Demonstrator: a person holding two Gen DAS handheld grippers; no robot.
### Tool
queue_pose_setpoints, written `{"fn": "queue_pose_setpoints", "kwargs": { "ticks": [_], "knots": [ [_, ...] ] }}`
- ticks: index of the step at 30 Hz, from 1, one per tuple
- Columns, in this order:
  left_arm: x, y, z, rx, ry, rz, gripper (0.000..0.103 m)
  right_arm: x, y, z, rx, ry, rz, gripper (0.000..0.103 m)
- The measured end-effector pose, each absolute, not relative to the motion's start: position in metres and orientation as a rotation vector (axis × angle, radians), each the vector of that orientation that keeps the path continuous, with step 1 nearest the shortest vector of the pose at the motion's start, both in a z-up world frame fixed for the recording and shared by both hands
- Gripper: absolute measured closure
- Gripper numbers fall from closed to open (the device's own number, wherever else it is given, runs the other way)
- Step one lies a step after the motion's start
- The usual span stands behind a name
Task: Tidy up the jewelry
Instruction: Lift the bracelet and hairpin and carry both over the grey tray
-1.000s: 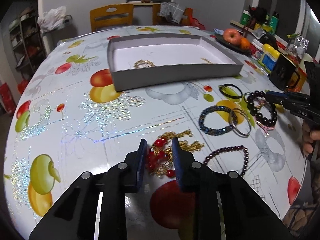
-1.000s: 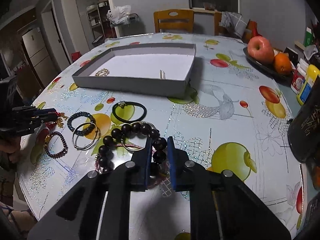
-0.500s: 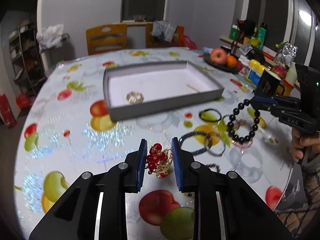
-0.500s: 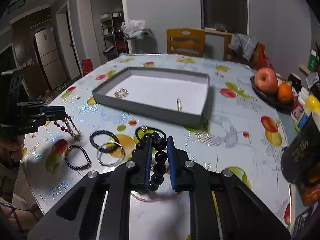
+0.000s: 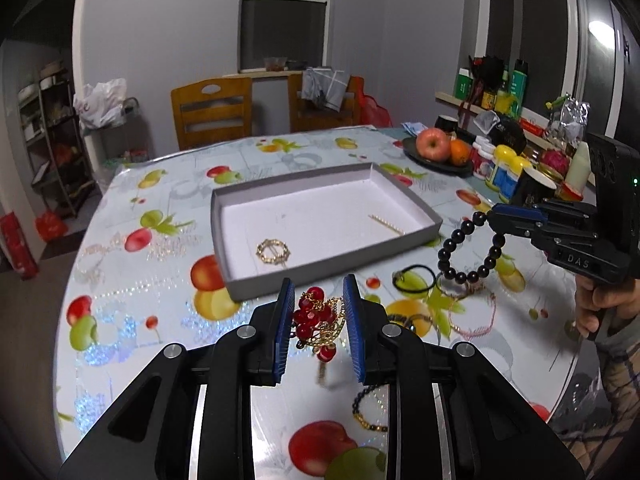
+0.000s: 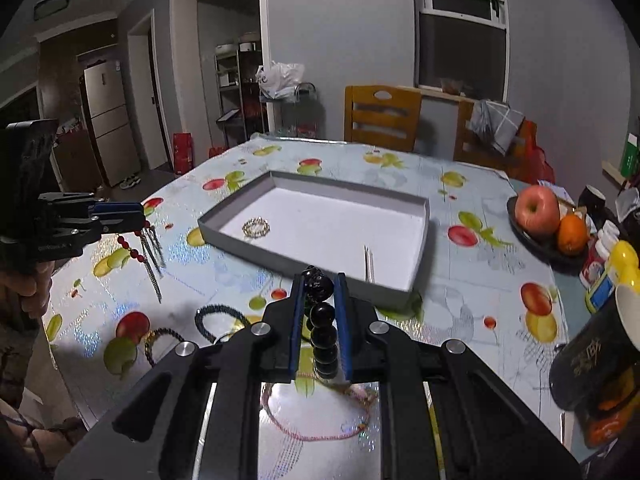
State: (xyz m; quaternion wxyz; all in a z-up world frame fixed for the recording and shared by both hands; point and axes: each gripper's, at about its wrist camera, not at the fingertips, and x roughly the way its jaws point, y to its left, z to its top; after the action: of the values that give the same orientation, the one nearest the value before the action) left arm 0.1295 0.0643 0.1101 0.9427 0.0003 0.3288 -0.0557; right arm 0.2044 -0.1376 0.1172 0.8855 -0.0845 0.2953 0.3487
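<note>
My left gripper (image 5: 318,320) is shut on a red-bead and gold-chain piece (image 5: 316,320) and holds it above the table, just before the grey tray (image 5: 256,284). The piece also hangs from it in the right wrist view (image 6: 144,244). My right gripper (image 6: 318,312) is shut on a black bead bracelet (image 6: 322,320), which dangles from it in the left wrist view (image 5: 468,252), right of the tray. The tray (image 6: 320,270) holds a gold ring-shaped piece (image 5: 273,251) and a thin gold bar (image 5: 386,224).
On the fruit-print table lie a black hair tie (image 5: 414,278), a pink cord bracelet (image 6: 316,412), dark bead bracelets (image 6: 218,322) and a gold-and-dark one (image 5: 366,410). A fruit plate (image 6: 548,240), bottles (image 5: 504,172) and a black mug (image 6: 596,356) stand at the right edge. Chairs stand behind.
Both grippers have lifted their pieces off the table and risen. The red-bead piece and the black bracelet now hang in the air nearer the tray.
</note>
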Motion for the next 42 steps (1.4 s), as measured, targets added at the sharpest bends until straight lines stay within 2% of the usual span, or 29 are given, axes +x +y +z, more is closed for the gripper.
{"fn": "queue_pose_setpoints", "kwargs": {
  "ticks": [30,42],
  "knots": [
    [0.212,0.057,0.122,0.018,0.649,-0.096,0.077,0.260,-0.087,0.141,-0.193,0.571,0.740,0.088],
    [0.262,0.056,0.110,0.016,0.669,-0.095,0.077,0.301,-0.058,0.127,-0.146,0.617,0.762,0.088]
  ]
}}
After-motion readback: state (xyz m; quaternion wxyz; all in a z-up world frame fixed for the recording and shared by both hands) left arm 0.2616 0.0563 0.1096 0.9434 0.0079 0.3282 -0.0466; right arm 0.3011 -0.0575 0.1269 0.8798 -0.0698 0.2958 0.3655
